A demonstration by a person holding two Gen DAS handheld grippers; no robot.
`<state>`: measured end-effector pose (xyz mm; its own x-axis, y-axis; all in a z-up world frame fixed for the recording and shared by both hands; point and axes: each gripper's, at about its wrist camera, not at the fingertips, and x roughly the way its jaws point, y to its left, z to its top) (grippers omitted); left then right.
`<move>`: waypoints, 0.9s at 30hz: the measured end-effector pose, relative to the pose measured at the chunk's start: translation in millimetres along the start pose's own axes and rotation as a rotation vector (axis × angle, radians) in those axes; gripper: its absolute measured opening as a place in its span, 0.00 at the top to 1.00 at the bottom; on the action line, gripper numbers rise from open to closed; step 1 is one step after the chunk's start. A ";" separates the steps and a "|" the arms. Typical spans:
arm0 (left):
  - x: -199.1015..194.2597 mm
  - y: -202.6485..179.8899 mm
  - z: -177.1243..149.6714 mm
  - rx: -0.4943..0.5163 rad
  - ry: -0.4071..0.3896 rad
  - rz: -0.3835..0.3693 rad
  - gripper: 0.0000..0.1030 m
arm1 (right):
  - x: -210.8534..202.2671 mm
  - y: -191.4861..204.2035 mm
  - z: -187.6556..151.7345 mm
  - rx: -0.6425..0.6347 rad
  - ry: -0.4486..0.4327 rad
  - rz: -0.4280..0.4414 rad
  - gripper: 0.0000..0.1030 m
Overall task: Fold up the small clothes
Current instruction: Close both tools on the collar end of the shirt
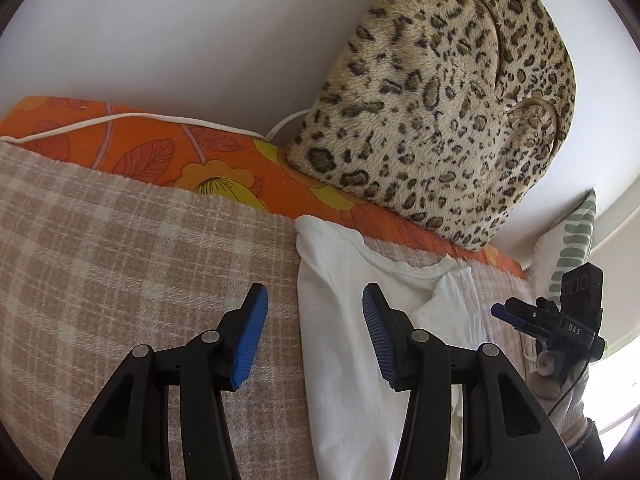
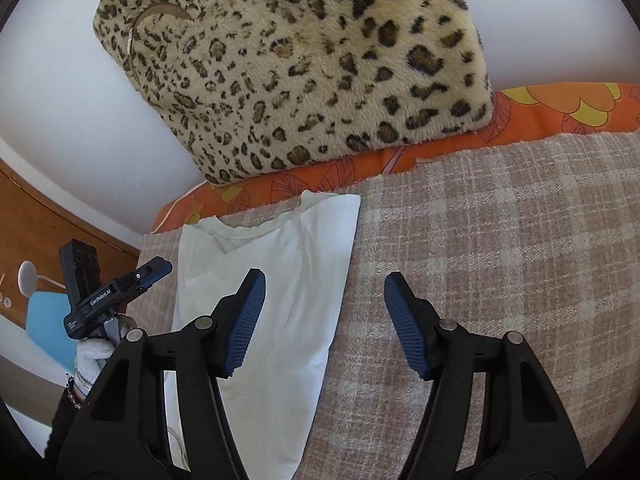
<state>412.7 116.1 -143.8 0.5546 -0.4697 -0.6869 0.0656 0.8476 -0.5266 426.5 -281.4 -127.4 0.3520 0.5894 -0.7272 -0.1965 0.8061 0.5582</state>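
A small white shirt (image 1: 348,320) lies folded lengthwise on a beige checked blanket (image 1: 120,248), neckline toward the wall. My left gripper (image 1: 314,308) is open and empty, hovering over the shirt's left folded edge. In the right wrist view the shirt (image 2: 276,280) lies left of centre. My right gripper (image 2: 324,294) is open and empty over the shirt's right edge. Each gripper shows in the other's view: the right one (image 1: 516,314) appears closed, and the left one (image 2: 154,270) shows side-on.
A leopard-print cushion (image 1: 440,100) leans on the white wall on an orange floral sheet (image 1: 168,152). A white cable (image 1: 120,118) runs along the sheet. A green-striped pillow (image 1: 572,240) lies at the right. The blanket (image 2: 500,260) spreads right of the shirt.
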 end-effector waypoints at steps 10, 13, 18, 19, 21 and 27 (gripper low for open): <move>22.4 0.9 12.2 -0.009 0.023 -0.029 0.53 | 32.7 -12.1 18.7 0.018 0.028 0.012 0.39; 28.1 -1.9 15.0 -0.006 0.029 -0.030 0.53 | 36.5 -12.5 23.6 0.016 0.022 0.025 0.39; 39.1 -8.9 20.7 0.011 0.027 -0.017 0.53 | 43.8 -7.2 32.9 -0.010 0.019 0.031 0.45; 40.2 -9.8 21.4 0.015 0.023 -0.016 0.53 | 44.9 -6.7 34.6 -0.012 0.019 0.035 0.48; 43.2 -12.5 23.1 0.023 0.026 -0.014 0.53 | 49.6 -7.2 36.4 -0.004 0.032 0.052 0.56; 49.2 -23.0 24.9 0.072 0.034 0.013 0.63 | 61.1 3.9 36.6 -0.047 0.039 0.017 0.78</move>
<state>459.2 79.6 -153.0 0.5276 -0.4656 -0.7105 0.1190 0.8687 -0.4809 480.8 -244.1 -155.0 0.3128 0.6041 -0.7329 -0.2452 0.7969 0.5521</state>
